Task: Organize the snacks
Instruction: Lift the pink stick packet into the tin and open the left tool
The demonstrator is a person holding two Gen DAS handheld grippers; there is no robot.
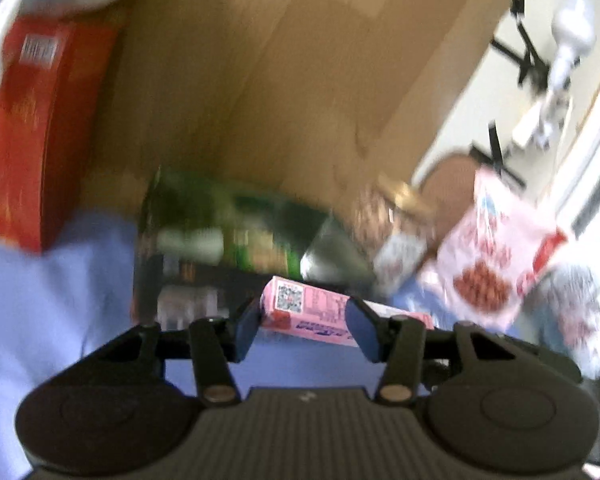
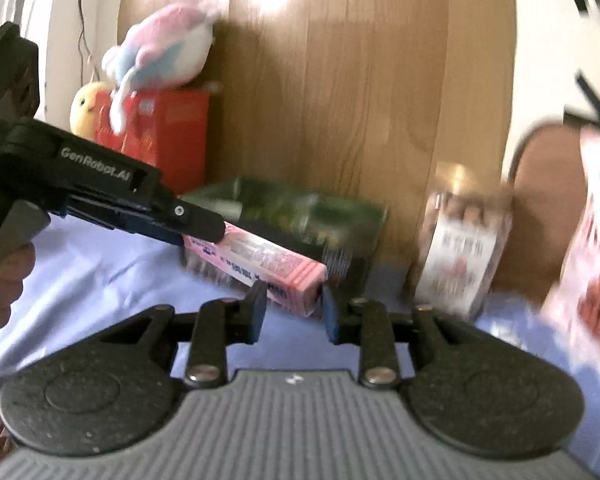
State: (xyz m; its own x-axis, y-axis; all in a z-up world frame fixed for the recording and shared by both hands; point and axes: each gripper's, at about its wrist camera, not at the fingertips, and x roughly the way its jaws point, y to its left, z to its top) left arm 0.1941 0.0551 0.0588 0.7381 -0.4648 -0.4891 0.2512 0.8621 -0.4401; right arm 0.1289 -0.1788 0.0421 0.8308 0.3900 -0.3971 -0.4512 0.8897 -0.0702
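- Nearest, the right gripper (image 2: 294, 308) had its two fingers set either side of one end of the pink snack box (image 2: 256, 264), close to the end faces; whether the pads truly pressed could not be told through the blur.
- Likewise, the left gripper (image 1: 306, 326) straddled the other end of that same box (image 1: 300, 308), its fingers spread a little wider; the left pad (image 1: 247, 326) looked to touch the carton, the right one less surely.
- So the long pink box hung between the two tools, just above the pale blue cloth (image 2: 100, 280) and in front of the other snacks.
- Judging by that, the step in hand was a two-handed lift and carry of the box towards its place. To do it well, both hands ought to rise level and together, keeping a steady gap, so the carton neither twists nor slips from the looser end; a firmer squeeze at each end first would be wise.
- Just behind lay a green packet (image 2: 300, 212), flat on the cloth, which the box must clear.
- Beside it to the right stood a round clear tub (image 2: 464, 248), and further right a pink-and-white bag (image 2: 596, 256).
- Further back on the left, a red carton (image 2: 168, 132) carried a plush toy (image 2: 164, 52), against the wooden panel (image 2: 360, 80).
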